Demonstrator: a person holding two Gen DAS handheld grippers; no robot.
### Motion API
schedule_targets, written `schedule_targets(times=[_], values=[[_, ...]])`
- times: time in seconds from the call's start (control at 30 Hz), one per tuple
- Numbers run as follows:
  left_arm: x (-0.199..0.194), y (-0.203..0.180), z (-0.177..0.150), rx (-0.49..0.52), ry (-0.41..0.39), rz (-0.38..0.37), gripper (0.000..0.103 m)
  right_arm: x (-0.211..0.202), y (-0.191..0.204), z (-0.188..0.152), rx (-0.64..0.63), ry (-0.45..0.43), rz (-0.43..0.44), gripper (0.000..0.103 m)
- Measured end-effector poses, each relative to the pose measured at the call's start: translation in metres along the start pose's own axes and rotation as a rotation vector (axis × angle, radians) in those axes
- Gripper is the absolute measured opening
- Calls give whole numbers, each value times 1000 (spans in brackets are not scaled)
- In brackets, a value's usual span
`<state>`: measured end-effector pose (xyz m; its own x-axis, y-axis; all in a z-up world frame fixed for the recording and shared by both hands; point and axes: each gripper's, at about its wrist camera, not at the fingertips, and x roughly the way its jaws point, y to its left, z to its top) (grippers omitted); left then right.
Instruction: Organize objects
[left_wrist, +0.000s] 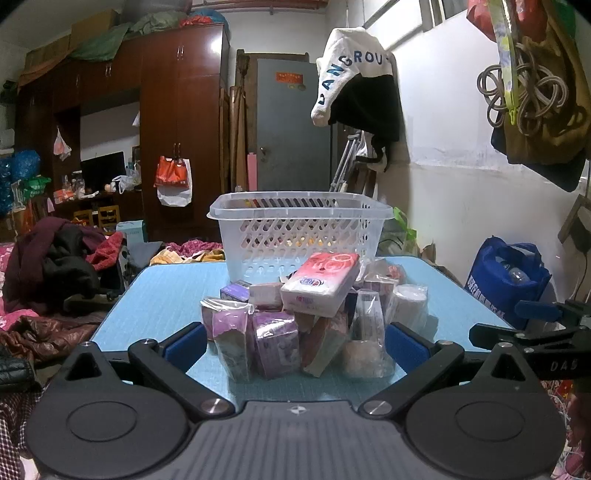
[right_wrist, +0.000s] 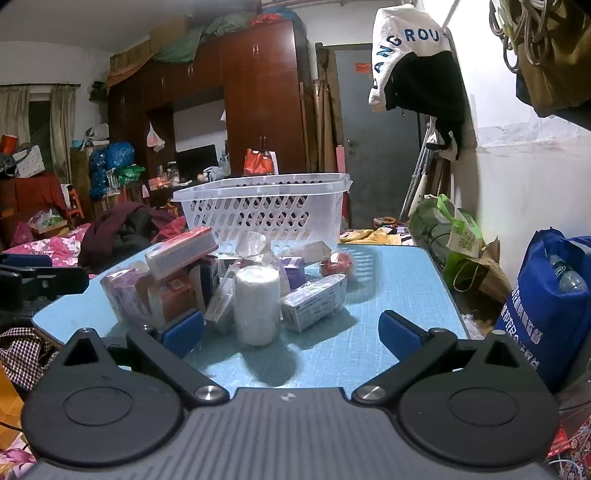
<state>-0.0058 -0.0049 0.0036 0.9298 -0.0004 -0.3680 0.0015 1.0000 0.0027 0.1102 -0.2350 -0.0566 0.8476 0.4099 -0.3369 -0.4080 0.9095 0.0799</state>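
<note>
Left wrist: left gripper (left_wrist: 295, 345) wide open, nothing held, blue pads either side of the near edge of a pile (left_wrist: 310, 317) of wrapped packets on the blue table (left_wrist: 155, 295). Pink tissue pack (left_wrist: 320, 282) tilted on top of the pile. White basket (left_wrist: 299, 229) upright just behind the pile. Right gripper (left_wrist: 532, 332) at right edge; opening cannot be told here.

Right wrist: right gripper (right_wrist: 291, 330) wide open, empty, above the table (right_wrist: 388, 280). White roll (right_wrist: 256, 304) upright at the pile's near side, boxed packet (right_wrist: 314, 302) beside it. Basket (right_wrist: 262, 214) behind.
</note>
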Motion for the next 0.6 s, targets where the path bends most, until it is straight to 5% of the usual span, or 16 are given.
schedule_targets(times=[0.6], values=[[-2,0,0,5,-4,7,103,-1,0,1,-7,1,-2,103]])
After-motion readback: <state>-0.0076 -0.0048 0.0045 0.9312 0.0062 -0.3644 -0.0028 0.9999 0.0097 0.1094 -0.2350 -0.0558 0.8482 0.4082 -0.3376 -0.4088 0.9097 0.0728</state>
